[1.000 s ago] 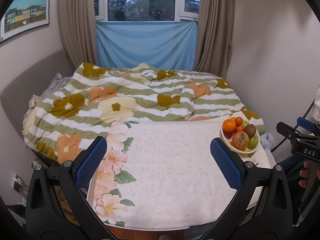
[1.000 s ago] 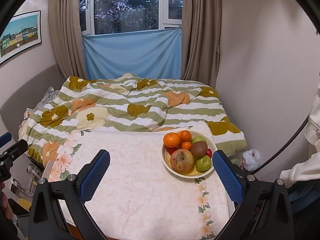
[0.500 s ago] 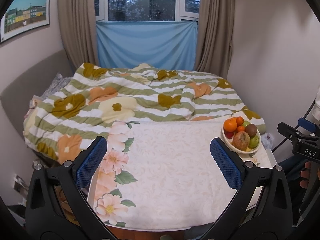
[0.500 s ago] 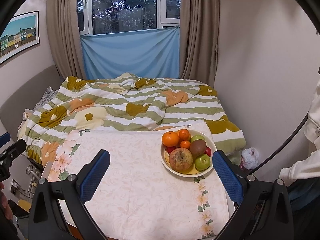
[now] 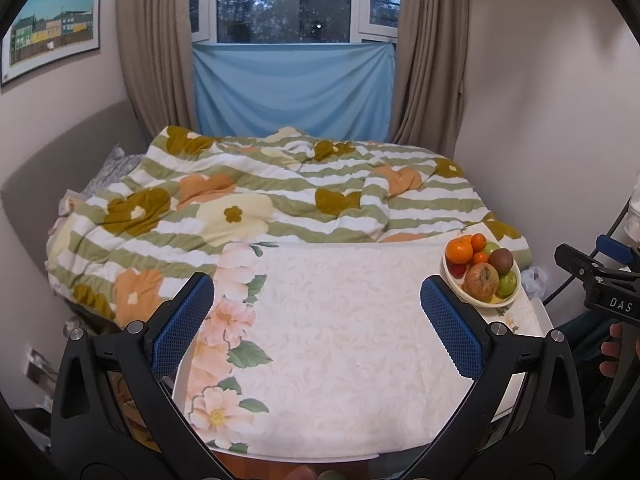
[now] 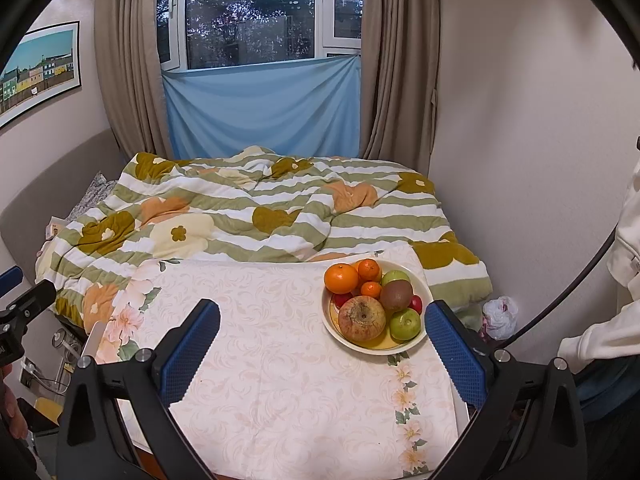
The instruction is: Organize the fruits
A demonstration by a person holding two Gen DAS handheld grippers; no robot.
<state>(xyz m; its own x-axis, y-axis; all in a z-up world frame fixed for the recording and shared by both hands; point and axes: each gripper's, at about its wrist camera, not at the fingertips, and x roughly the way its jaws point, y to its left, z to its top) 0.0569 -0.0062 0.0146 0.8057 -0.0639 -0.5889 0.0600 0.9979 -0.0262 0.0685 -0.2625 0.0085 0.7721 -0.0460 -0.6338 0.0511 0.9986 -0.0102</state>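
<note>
A white bowl of fruit stands at the far right of a table with a floral cloth. It holds a large orange, small mandarins, a kiwi, a blemished red-yellow apple, green apples and a red fruit. The bowl also shows in the left wrist view. My right gripper is open and empty, above the table just short of the bowl. My left gripper is open and empty over the table's left half.
Behind the table lies a bed with a striped flower quilt. A wall stands close on the right. A crumpled plastic bag lies on the floor right of the table. The table's front edge is near me.
Both grippers have shifted slightly; the bowl sits a little lower and nearer in the right wrist view. Both stay open.
</note>
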